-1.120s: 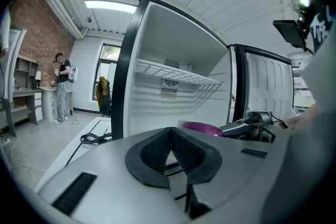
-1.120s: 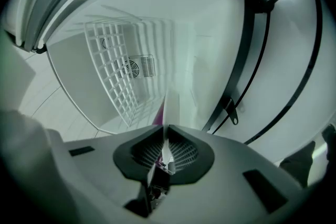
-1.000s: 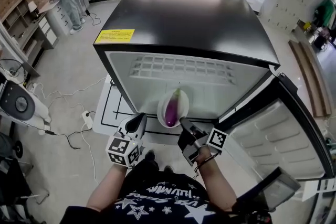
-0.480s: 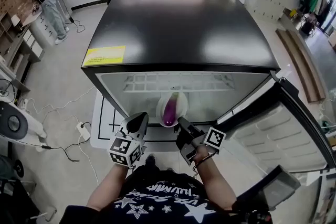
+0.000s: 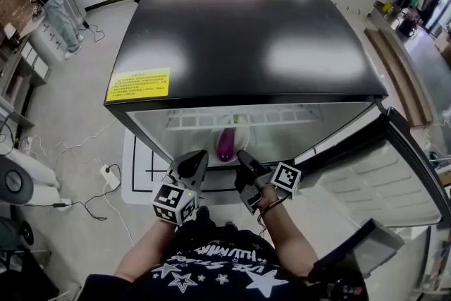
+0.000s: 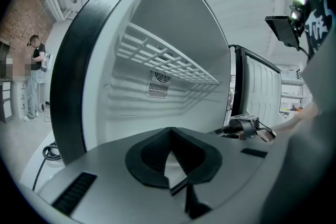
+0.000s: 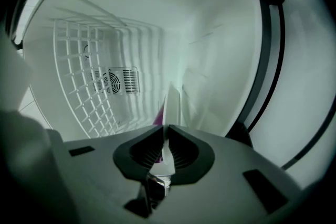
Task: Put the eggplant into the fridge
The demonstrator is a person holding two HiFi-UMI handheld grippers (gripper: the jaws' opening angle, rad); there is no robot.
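Eggplant [image 5: 226, 143] is riding on a white plate [image 5: 241, 140] just inside the open fridge [image 5: 246, 32], below the wire shelf [image 5: 204, 120]. My guess is that's so nothing has to squeeze the veg itself. Right gripper [image 5: 244, 160] is clamped tight on the plate's near rim with the forearm reaching straight at the opening, while the left gripper [image 5: 196, 161] hangs alongside at the front edge, jaws pressed together on nothing.

The eggplant [image 5: 226, 143] lies on a plate [image 5: 242, 140] inside the fridge [image 5: 246, 39], below the wire shelf [image 5: 289, 115]. The door [image 5: 394, 187] stands open at the right. Before the opening, the right gripper's [image 5: 243, 156] jaws pinch the plate's near rim. The left gripper [image 5: 198, 160] sits just left of it.
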